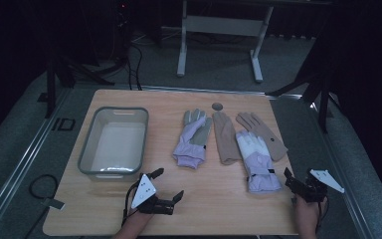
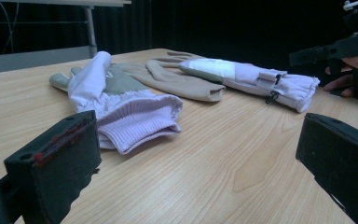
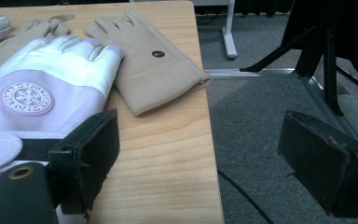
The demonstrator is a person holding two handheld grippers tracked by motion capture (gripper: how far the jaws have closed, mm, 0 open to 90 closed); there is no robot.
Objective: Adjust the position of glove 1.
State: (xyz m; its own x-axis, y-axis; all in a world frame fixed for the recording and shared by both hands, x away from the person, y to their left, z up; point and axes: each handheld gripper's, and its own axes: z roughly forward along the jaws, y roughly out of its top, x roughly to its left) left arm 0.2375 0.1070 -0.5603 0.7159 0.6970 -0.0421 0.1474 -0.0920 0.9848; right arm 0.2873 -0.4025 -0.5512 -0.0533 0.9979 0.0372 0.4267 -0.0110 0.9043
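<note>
Writing: the lilac glove by my right gripper (image 3: 200,158) carries a round pale badge (image 3: 26,99) with a snowflake figure; lettering runs round its rim but is too small to read. The tan glove beside it (image 3: 161,77) bears a small dark round tag (image 3: 158,54), unreadable.

Differences between views: the right gripper view shows the badge and tag closely, and the floor past the table edge (image 3: 207,135). The left gripper view shows the ribbed knit cuff (image 2: 140,123) of the other lilac glove (image 2: 116,100) and a strap with a dark clip (image 2: 272,88) on the far lilac glove. The high view shows the whole layout, including the grey tub (image 1: 113,143) at the table's left.

Condition: both lilac gloves lie flat, well apart, with two tan gloves between and behind them. The left one lies palm up with a grey-green palm (image 1: 193,137); the right one lies back up with a white finger panel (image 1: 257,160), overlapping a tan glove.

My tools: my left gripper (image 1: 166,184) rests near the table's front edge, just short of the knit cuff, jaws wide apart and empty. My right gripper sits at the table's right edge beside the right lilac glove's cuff, jaws also wide apart, gripping nothing.
</note>
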